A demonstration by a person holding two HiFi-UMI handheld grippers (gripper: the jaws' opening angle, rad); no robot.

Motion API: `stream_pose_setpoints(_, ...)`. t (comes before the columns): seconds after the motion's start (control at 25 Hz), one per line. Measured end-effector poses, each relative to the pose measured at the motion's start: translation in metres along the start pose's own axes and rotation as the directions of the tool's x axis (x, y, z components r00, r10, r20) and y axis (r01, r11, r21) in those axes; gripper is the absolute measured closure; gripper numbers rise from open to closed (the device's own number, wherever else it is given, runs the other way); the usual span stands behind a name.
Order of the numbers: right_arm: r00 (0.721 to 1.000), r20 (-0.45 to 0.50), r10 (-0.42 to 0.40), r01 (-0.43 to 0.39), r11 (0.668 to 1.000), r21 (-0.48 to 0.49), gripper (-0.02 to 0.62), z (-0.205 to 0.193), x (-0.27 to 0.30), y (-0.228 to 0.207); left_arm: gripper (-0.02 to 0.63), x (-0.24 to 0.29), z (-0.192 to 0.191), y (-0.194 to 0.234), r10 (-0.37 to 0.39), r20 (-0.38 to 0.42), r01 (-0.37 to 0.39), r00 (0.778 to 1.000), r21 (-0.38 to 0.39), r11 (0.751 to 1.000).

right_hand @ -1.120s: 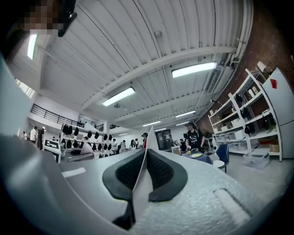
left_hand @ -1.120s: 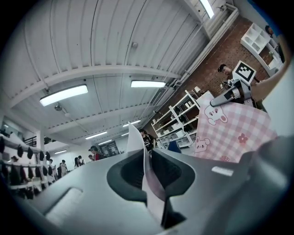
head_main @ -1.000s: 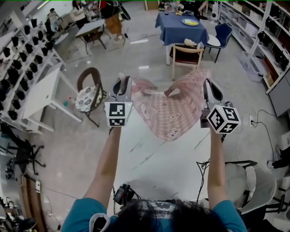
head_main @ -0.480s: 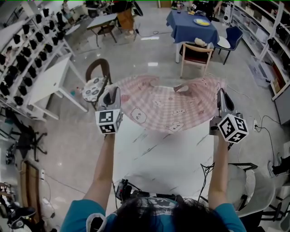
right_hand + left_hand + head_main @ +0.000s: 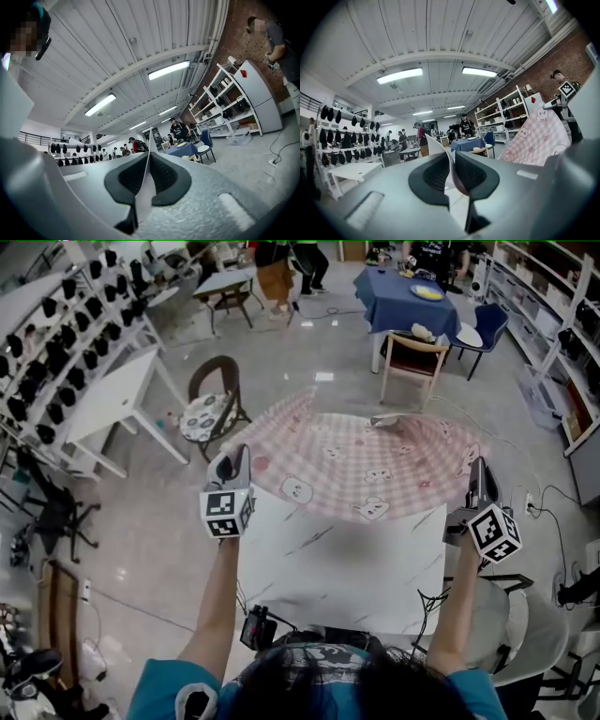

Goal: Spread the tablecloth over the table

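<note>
Cloth [image 5: 361, 460] held in air over far half of table [image 5: 337, 568], long axis left-right between grippers. Near half of tabletop bare. Left gripper [image 5: 233, 457] clamped on cloth's near left corner. Right gripper [image 5: 478, 472] pinched tight on near right corner. Cloth lies ahead of both, each equally near. Far edge possibly past table end, unclear. Likely next: lower evenly, draw near edge back.
</note>
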State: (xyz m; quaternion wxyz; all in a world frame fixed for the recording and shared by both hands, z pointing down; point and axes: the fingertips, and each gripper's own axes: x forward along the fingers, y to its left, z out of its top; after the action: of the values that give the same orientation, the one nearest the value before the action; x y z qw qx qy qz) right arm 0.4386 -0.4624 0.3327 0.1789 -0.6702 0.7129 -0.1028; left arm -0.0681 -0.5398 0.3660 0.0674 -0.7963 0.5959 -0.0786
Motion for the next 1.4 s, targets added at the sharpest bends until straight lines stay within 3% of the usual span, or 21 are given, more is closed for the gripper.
stream_pose_setpoints(0.28, 0.996, -0.014, -0.086, 0.086, 0.994, 0.074, 0.591, -0.017, -0.066, -0.001, 0.551, -0.059, -0.022, -0.006, -0.030, -0.025, 0.029, 0.999, -0.039, 0.999)
stream_pose_setpoints(0.56, 0.986, -0.072, -0.150, 0.159, 0.977, 0.142, 0.591, -0.056, -0.146, 0.010, 0.558, -0.124, -0.052, -0.022, -0.102, -0.050, 0.101, 0.994, -0.016, 0.995)
stream_pose_setpoints(0.76, 0.974, -0.107, -0.202, 0.220, 0.953, 0.208, 0.591, -0.079, -0.198, 0.011, 0.563, -0.168, -0.077, -0.030, -0.116, -0.073, 0.111, 0.991, -0.071, 0.991)
stream_pose_setpoints(1.16, 0.918, -0.245, -0.311, 0.360, 0.913, 0.192, 0.591, -0.144, -0.288, 0.001, 0.566, -0.235, -0.144, -0.022, -0.099, -0.180, 0.067, 0.979, -0.177, 0.982)
stream_pose_setpoints(1.4, 0.902, -0.316, -0.293, 0.352, 0.924, 0.149, 0.591, -0.173, -0.309, 0.006, 0.563, -0.264, -0.179, 0.002, -0.032, -0.255, -0.032, 0.967, -0.241, 0.970)
